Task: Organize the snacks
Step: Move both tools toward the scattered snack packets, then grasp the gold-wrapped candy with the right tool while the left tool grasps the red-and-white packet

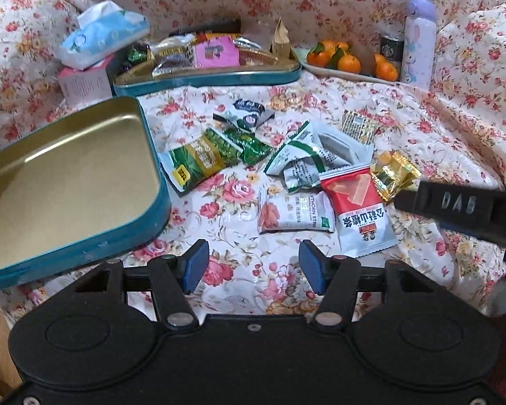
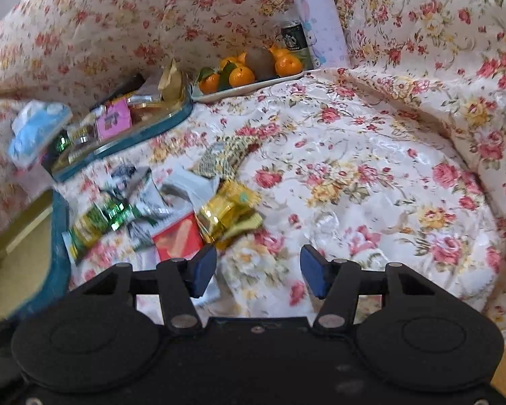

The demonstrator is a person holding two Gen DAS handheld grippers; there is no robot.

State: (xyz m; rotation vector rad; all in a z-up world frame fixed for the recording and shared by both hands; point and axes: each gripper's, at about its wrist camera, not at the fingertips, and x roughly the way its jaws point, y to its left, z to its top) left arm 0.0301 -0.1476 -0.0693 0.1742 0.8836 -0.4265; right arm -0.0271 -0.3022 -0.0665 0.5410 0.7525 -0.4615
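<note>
Several snack packets lie scattered on the floral cloth: a red-and-white packet (image 1: 361, 212), a hawthorn strip packet (image 1: 293, 214), green packets (image 1: 199, 162) and a gold wrapper (image 1: 393, 175). My left gripper (image 1: 253, 266) hovers open just in front of them, nothing between its blue pads. An empty teal tin lid (image 1: 67, 182) with a gold inside sits to its left. In the right wrist view my right gripper (image 2: 258, 270) is open over bare cloth, with the gold wrapper (image 2: 229, 216) and red packet (image 2: 177, 239) just ahead to its left.
A teal tin (image 1: 205, 77) filled with snacks stands at the back, a tissue pack (image 1: 101, 35) on a pink box beside it. A plate of oranges (image 1: 349, 60), a small can (image 1: 391, 49) and a lilac bottle (image 1: 418, 40) stand back right. Cloth folds rise around.
</note>
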